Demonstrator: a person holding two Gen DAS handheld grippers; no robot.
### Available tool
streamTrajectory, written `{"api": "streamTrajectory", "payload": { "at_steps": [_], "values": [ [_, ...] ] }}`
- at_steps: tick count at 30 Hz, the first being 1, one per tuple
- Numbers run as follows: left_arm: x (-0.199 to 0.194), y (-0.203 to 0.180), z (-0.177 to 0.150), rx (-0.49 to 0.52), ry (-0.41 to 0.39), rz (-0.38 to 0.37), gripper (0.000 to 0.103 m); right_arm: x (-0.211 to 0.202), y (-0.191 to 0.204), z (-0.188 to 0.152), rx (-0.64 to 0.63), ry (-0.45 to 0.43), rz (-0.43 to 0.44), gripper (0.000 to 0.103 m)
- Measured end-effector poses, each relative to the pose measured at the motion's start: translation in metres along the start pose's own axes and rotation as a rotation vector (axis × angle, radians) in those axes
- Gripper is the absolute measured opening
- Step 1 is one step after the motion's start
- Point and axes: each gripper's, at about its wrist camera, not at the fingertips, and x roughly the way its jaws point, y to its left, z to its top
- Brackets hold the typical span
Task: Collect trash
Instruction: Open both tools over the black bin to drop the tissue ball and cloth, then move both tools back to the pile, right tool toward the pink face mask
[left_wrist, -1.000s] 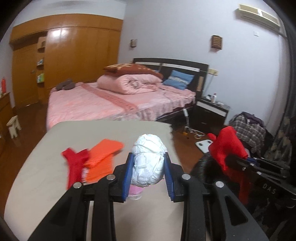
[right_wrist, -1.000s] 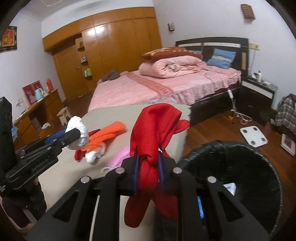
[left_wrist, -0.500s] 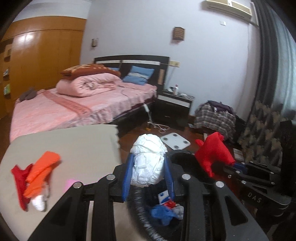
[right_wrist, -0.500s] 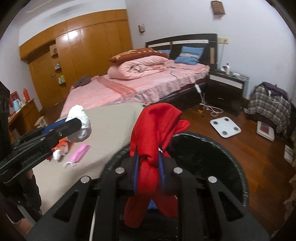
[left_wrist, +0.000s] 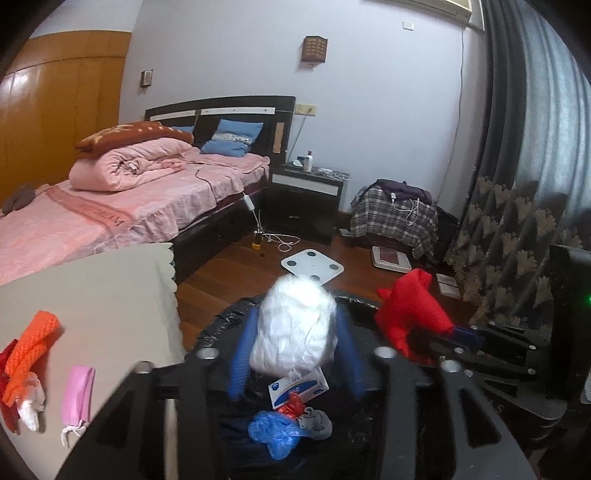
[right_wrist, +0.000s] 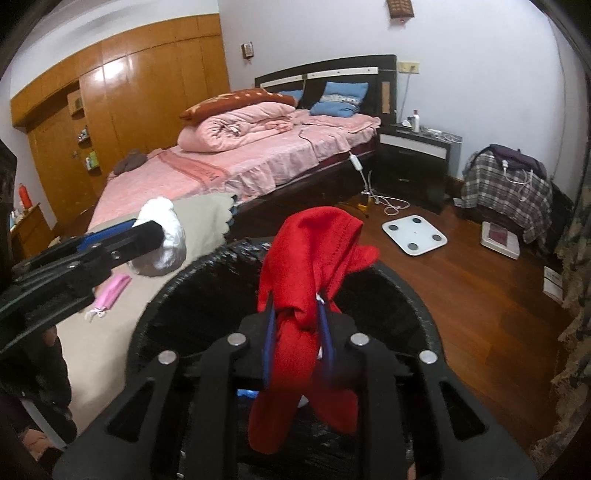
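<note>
A black trash bin (left_wrist: 221, 321) sits right under both grippers. The jaws of my left gripper (left_wrist: 295, 332) are opening: a crumpled white wad (left_wrist: 295, 325) is still between the blue pads, which have drawn off its sides. That wad (right_wrist: 162, 240) and my left gripper (right_wrist: 147, 232) also show at the left of the right wrist view, by the bin's rim (right_wrist: 406, 291). The jaws of my right gripper (right_wrist: 295, 314) are opening too, with a red cloth (right_wrist: 306, 258) draped between them over the bin. From the left wrist view, the red cloth (left_wrist: 410, 310) hangs at the right.
In the bin lie a blue glove (left_wrist: 277, 432) and a white-and-blue box (left_wrist: 299, 387). The beige-covered table (left_wrist: 110, 295) to the left carries an orange cloth (left_wrist: 33, 343) and a pink item (left_wrist: 77, 391). A white scale (left_wrist: 312, 264) lies on the wooden floor before the bed (left_wrist: 110, 206).
Both grippers swung right from above the table to over the bin. Both pairs of pads have spread apart, the left ones more; the wad and red cloth remain between them.
</note>
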Motion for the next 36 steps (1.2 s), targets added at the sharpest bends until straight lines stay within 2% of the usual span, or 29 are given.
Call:
{"api": "streamTrajectory", "payload": {
  "at_steps": [2, 3, 4, 5, 7, 8, 12, 16, 26, 36],
  "values": [
    [-0.002, 0.003, -0.001, -0.008, -0.006, -0.002, 0.058, 0.000, -0.003, -0.001, 0.005, -0.002, -0.018, 0.055],
    [-0.003, 0.005, 0.000, -0.011, -0.006, 0.002, 0.059, -0.001, -0.003, -0.002, 0.010, -0.007, -0.026, 0.062],
    [-0.005, 0.008, -0.001, -0.016, -0.007, 0.009, 0.061, -0.003, -0.004, -0.002, 0.017, -0.018, -0.033, 0.075],
    [-0.009, 0.013, -0.001, -0.024, -0.013, 0.022, 0.062, -0.006, -0.004, -0.003, 0.023, -0.033, -0.041, 0.082],
    [-0.017, 0.019, -0.002, -0.031, -0.026, 0.050, 0.074, -0.014, -0.001, -0.001, 0.032, -0.070, -0.047, 0.094],
    [-0.024, 0.024, -0.002, -0.034, -0.039, 0.076, 0.076, -0.017, 0.001, 0.000, 0.035, -0.085, -0.045, 0.097],
    [-0.051, 0.053, -0.006, -0.056, -0.071, 0.164, 0.088, -0.023, 0.013, 0.007, 0.034, -0.101, -0.023, 0.098],
    [-0.077, 0.083, -0.014, -0.079, -0.081, 0.255, 0.092, -0.023, 0.036, 0.016, 0.017, -0.108, 0.015, 0.098],
    [-0.134, 0.156, -0.057, -0.143, -0.066, 0.493, 0.092, 0.003, 0.119, 0.023, -0.053, -0.079, 0.140, 0.098],
    [-0.160, 0.214, -0.091, -0.207, -0.043, 0.636, 0.092, 0.045, 0.203, 0.025, -0.124, -0.030, 0.228, 0.097]
  ]
}}
